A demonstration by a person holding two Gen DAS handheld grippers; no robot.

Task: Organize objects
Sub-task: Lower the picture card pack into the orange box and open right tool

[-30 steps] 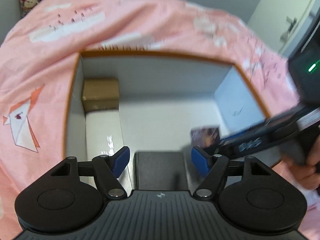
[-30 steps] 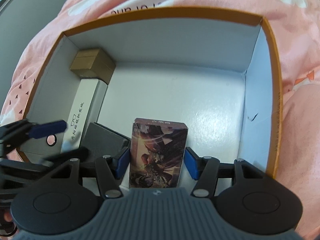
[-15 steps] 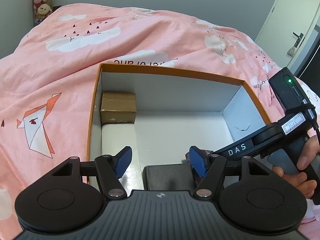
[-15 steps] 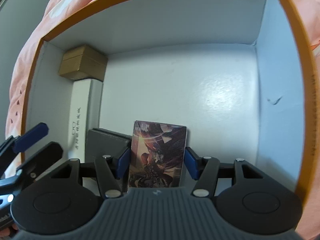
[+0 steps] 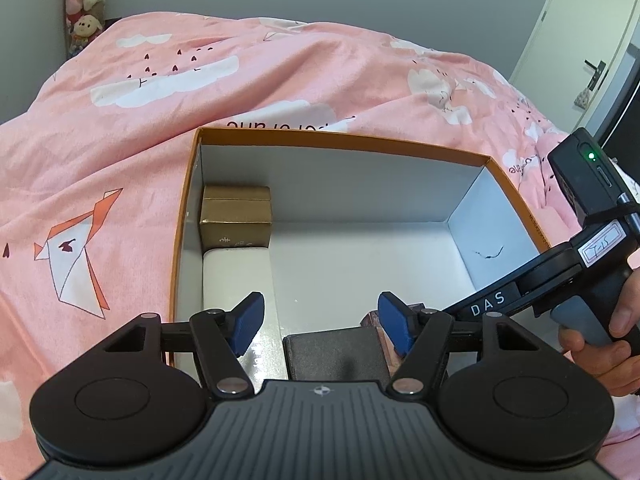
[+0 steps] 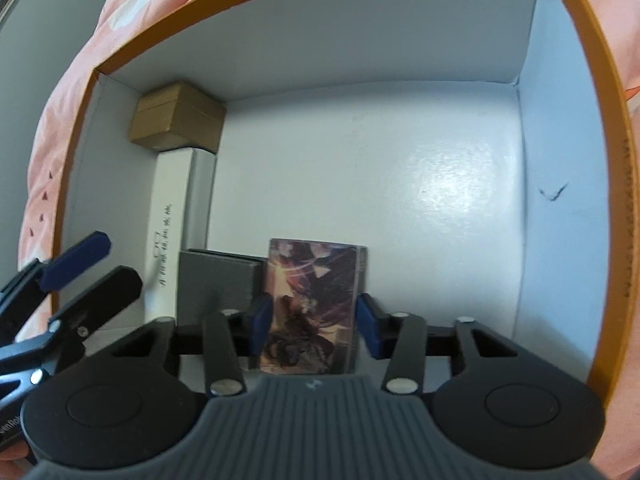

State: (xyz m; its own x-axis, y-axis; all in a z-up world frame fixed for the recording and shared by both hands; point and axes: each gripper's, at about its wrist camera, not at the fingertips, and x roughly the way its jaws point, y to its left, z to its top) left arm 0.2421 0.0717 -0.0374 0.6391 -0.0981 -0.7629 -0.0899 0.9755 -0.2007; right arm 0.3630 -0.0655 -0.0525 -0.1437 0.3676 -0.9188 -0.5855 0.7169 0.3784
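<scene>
Picture box (image 6: 310,304): standing in the near part of the orange-rimmed carton (image 6: 280,28), right against the grey box (image 6: 218,280), seen from the right wrist.
Right claw (image 6: 314,322): its jaws have just been closing in; the picture box is sitting between the blue pads, which are looking close to or on its sides; whether they are pressing I cannot tell.
Meaning: judged as either settling or re-gripping the box for placement.
Writing, right view: small handwriting-like characters running along the white box (image 6: 172,216), unreadable.
Left claw (image 5: 320,322): from the left wrist, hanging apart and empty over the near edge.
Change, left view: the view is steadying after earlier blur.
Writing, left view: "DAS" on the other tool (image 5: 520,292).
Gold box (image 5: 236,216): sitting in the far left corner.
</scene>
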